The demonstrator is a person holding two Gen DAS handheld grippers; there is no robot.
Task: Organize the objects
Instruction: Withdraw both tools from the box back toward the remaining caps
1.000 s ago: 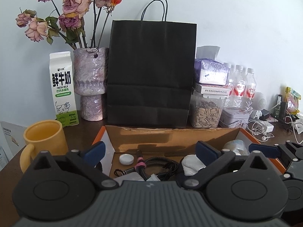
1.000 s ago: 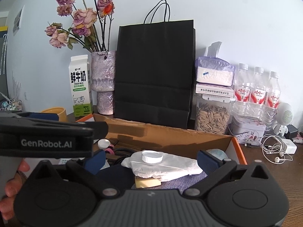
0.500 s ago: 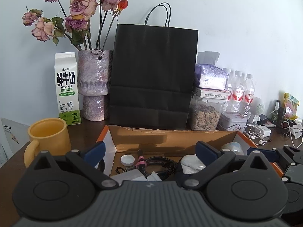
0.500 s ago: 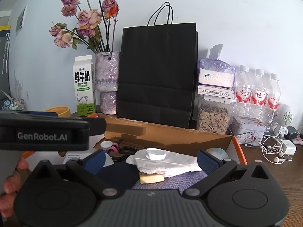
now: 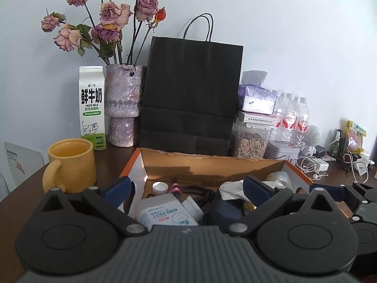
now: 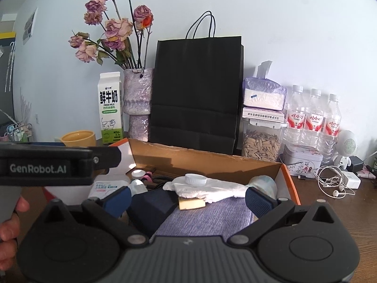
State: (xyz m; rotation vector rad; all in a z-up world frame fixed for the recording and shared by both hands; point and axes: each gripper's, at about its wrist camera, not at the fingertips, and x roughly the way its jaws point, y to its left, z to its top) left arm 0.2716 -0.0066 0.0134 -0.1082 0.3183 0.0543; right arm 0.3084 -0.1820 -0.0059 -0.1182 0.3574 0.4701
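An open cardboard box (image 5: 212,169) with orange edges sits on the dark table in front of both grippers. In the left wrist view it holds a wipes pack (image 5: 162,212), a white cap (image 5: 159,187), a braided cable (image 5: 198,188) and a dark blue pouch (image 5: 223,210). The right wrist view shows the box (image 6: 212,162) with a white cloth (image 6: 219,187), a white lid (image 6: 195,179) lying on it, a yellow block (image 6: 190,203) and purple fabric (image 6: 205,219). My left gripper (image 5: 187,188) is open above the box's near left part. My right gripper (image 6: 187,198) is open over the fabric, holding nothing.
Behind the box stand a milk carton (image 5: 92,106), a vase of dried roses (image 5: 124,108), a black paper bag (image 5: 190,94), a seed jar (image 5: 249,141) and water bottles (image 5: 292,115). A yellow mug (image 5: 70,165) is left of the box; earphones and chargers (image 6: 334,184) lie right.
Both grippers have drawn back and risen a little, so more of the box's contents show. Their fingers stay open and nothing in the box has moved.
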